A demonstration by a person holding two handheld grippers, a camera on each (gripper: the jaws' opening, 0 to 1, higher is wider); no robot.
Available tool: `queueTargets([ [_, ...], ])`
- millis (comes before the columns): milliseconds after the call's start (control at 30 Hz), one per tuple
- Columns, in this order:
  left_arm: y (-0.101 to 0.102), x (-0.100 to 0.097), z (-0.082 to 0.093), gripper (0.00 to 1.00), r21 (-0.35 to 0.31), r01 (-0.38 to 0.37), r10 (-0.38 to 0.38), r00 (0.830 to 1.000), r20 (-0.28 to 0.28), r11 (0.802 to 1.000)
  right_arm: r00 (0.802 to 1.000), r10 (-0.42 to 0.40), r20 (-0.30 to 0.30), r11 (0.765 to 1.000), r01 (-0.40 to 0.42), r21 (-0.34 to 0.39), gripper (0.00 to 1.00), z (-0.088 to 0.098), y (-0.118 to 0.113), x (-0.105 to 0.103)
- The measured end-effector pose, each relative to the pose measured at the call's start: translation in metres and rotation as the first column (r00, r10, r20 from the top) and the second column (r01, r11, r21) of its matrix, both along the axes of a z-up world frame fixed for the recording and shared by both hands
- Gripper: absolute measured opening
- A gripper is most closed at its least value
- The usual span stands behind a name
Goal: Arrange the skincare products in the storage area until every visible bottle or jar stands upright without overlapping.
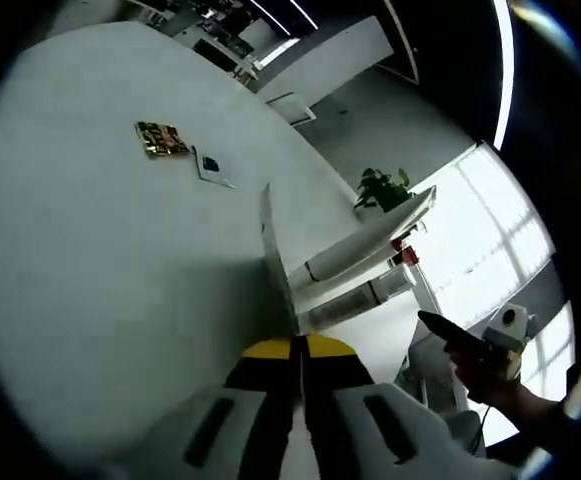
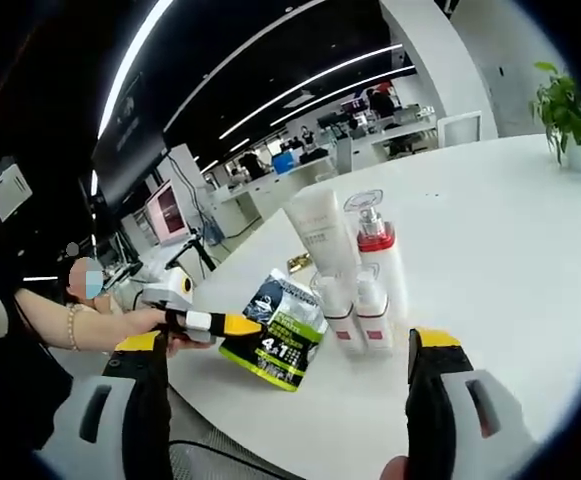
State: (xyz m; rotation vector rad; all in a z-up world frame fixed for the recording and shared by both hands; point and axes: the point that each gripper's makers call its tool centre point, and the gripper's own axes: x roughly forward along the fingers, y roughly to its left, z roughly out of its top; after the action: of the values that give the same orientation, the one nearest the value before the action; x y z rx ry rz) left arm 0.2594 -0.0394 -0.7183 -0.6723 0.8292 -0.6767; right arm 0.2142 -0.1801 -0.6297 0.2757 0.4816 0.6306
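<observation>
On the white table (image 2: pixel 510 250) four skincare containers are counted: one tall tube (image 2: pixel 320 235), one pump bottle (image 2: pixel 378 250) and two small bottles (image 2: pixel 355 310). One printed pouch (image 2: pixel 280 330) is seen.

Closed left hand-held gripper (image 1: pixel 298 350) over white table (image 1: pixel 90 260), bottles (image 1: pixel 355 305) beyond.

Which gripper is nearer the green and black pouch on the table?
Left. The left gripper is shut on the edge of the green and black pouch, seen in the right gripper view. The right gripper is open and held back from it, near the table's edge.
</observation>
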Motion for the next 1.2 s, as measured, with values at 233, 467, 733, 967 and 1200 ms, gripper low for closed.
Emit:
queueTargets([
  [233, 0.005, 0.001, -0.009, 0.00, 0.053, -0.011, 0.010, 1.000, 0.005, 0.999, 1.000, -0.004, 0.000, 1.000, 0.004, 0.004, 0.98, -0.001, -0.002, 0.000],
  [467, 0.008, -0.003, -0.020, 0.02, 0.156, 0.020, -0.023, 1.000, 0.018, 0.988, 1.000, -0.006, -0.002, 1.000, 0.006, 0.002, 0.98, -0.002, -0.003, 0.001],
  [733, 0.012, -0.003, -0.028, 0.07, 0.259, 0.054, -0.067, 0.997, 0.043, 0.964, 1.000, -0.010, -0.005, 1.000, 0.010, 0.008, 0.97, -0.003, -0.003, 0.000],
  [967, 0.017, -0.001, -0.034, 0.10, 0.311, 0.068, -0.089, 0.995, 0.052, 0.948, 1.000, -0.015, -0.013, 1.000, 0.016, 0.010, 0.97, -0.004, -0.003, 0.001],
  [1200, 0.017, -0.002, -0.036, 0.12, 0.338, 0.064, -0.091, 0.994, 0.062, 0.939, 1.000, -0.014, -0.016, 1.000, 0.014, 0.009, 0.97, -0.004, -0.002, 0.001],
])
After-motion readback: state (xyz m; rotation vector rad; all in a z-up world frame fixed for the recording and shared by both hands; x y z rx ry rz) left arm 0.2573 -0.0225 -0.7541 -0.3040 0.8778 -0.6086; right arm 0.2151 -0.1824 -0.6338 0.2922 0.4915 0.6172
